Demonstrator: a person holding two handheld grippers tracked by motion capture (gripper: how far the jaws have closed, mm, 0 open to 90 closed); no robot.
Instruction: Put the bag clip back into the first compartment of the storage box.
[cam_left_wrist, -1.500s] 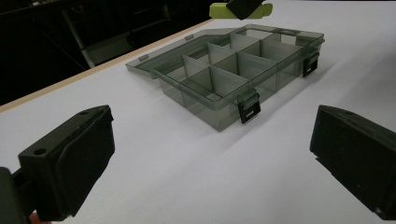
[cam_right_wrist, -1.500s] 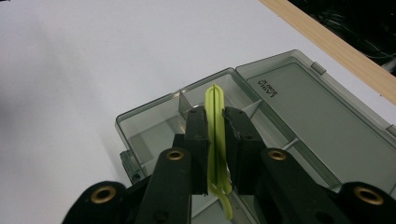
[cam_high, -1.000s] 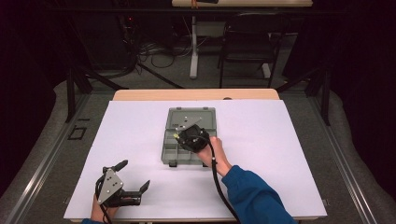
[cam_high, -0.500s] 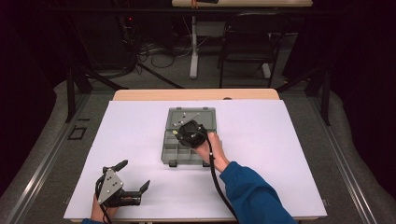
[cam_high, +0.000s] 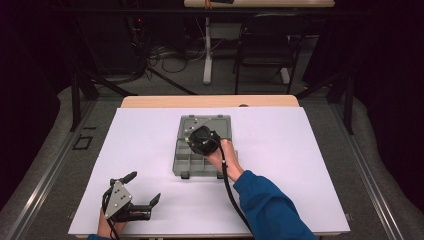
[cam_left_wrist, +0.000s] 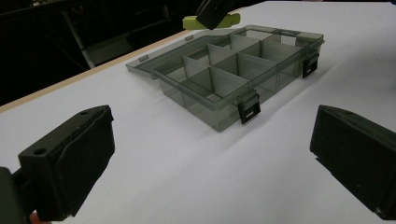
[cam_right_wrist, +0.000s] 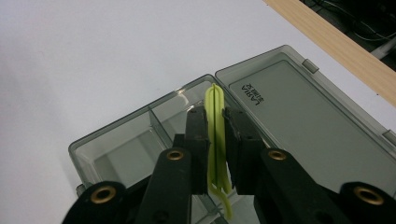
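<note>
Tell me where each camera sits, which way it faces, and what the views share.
High view: above the table's near edge, looking forward and down; forearms, left tool open, right tool over the organizer box.
Left gripper view: low by the table, facing the box between its wide jaws.
Right gripper view: looking down; tool clamps a green clip.
All three share the box.

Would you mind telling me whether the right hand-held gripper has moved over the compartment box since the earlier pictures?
Yes, slightly: the right hand-held gripper has shifted toward the far end of the compartment box.
</note>
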